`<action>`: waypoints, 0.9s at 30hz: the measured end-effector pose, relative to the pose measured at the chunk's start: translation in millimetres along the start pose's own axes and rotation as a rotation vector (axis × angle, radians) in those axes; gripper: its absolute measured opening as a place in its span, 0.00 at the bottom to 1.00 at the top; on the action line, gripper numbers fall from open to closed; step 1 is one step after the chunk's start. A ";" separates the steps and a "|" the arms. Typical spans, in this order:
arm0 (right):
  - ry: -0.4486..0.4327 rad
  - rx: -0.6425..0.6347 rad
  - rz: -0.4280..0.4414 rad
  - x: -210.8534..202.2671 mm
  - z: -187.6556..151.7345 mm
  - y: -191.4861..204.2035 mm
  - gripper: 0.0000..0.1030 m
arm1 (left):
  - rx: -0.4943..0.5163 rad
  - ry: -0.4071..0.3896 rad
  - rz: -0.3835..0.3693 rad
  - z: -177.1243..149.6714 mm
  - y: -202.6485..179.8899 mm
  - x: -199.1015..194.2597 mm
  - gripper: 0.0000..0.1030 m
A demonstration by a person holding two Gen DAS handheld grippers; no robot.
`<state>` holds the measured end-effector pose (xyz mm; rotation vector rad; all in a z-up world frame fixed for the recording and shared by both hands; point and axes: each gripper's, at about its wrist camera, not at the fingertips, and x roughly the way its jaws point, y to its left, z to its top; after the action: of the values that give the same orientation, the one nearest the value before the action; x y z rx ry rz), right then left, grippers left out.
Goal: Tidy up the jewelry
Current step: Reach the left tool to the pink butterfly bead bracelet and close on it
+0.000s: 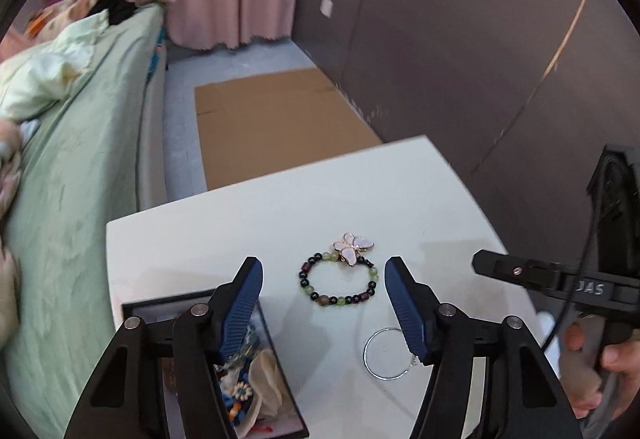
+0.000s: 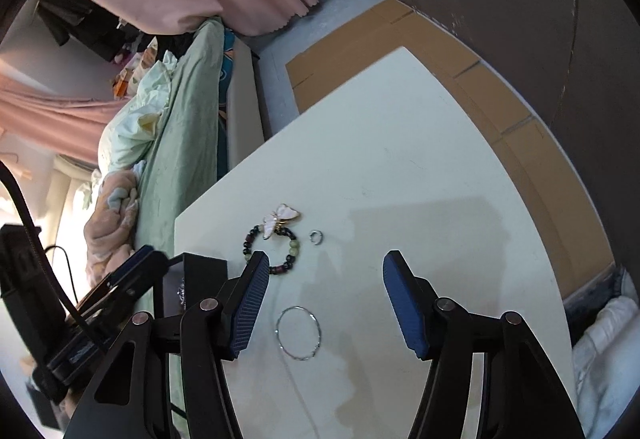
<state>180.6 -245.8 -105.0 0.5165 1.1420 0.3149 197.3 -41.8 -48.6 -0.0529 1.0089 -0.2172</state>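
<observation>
On a white worktop (image 1: 200, 239), both claws, left (image 1: 323, 303) and right (image 2: 326, 303), hang open and empty near a beaded bracelet (image 1: 340, 285), box (image 1: 276, 391) beside it, thin hoop (image 2: 298, 333) nearer; the flat hoop could slip from closing pads.

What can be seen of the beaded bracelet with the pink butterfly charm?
The beaded bracelet with the pink butterfly charm is a closed loop of dark, maroon and pale green round beads, apparently glass or stone. Its glossy, gold-edged pink butterfly sits at the far side. It lies flat on the white table, right of the open black box and beyond the thin silver hoop. Nothing grips it; both grippers stand open above the table.
</observation>
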 end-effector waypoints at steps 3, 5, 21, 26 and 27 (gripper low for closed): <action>0.021 0.027 -0.001 1.7 3.3 -11.2 0.59 | 0.038 0.045 0.027 6.4 -8.1 14.5 0.62; 0.023 0.044 0.014 0.3 4.8 -17.7 0.59 | 0.049 0.064 0.029 11.0 -13.0 22.1 0.58; 0.011 0.187 0.028 -2.0 31.7 -60.7 0.59 | 0.181 0.272 0.103 28.1 -47.0 101.9 0.39; 0.012 0.192 0.046 -0.9 35.5 -60.3 0.59 | 0.188 0.304 0.113 28.3 -48.2 116.8 0.39; 0.012 0.193 0.047 -0.7 35.8 -60.8 0.59 | 0.194 0.312 0.116 28.7 -49.2 119.7 0.39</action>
<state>212.0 -305.5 -125.9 0.7133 1.1792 0.2494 275.3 -116.0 -126.0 0.2219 1.2927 -0.2199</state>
